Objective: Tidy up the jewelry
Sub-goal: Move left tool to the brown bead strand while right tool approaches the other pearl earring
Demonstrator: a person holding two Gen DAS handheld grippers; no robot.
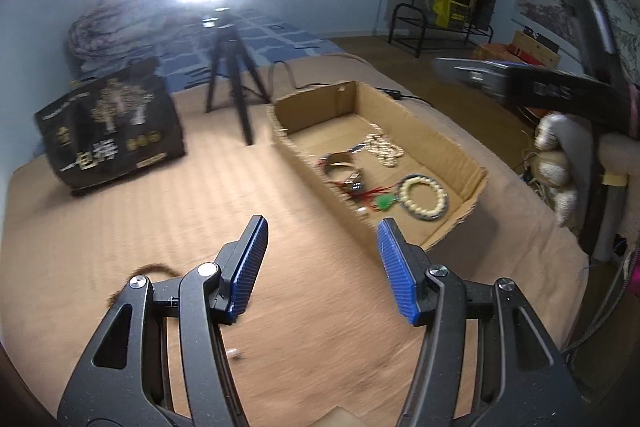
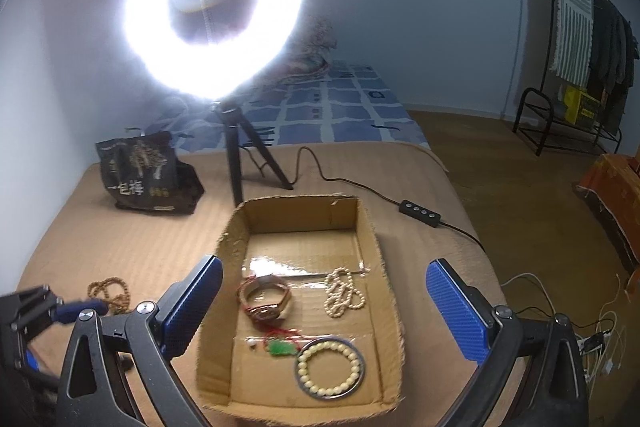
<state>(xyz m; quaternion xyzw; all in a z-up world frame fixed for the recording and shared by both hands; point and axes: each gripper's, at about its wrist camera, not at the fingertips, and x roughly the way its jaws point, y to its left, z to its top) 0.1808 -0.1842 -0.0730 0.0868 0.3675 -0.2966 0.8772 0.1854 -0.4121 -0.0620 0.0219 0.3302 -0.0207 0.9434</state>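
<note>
Both tools empty: right tool spread wide above cardboard box; left tool half-spread over bed. Box holds cream bead bracelet, watch, pale necklace. Brown bead strand lies on bed outside box. Likely next: left tool grabs strand.

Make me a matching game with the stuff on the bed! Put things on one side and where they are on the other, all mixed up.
Things:
1. cream bead bracelet
2. brown bead necklace
3. black bag
4. tripod

Places:
A. on the blanket, left of the cardboard box
B. standing behind the box, under the bright ring light
C. inside the box, near corner
D. far left on the blanket, near the wall

Pairs: 1-C, 2-A, 3-D, 4-B
</note>
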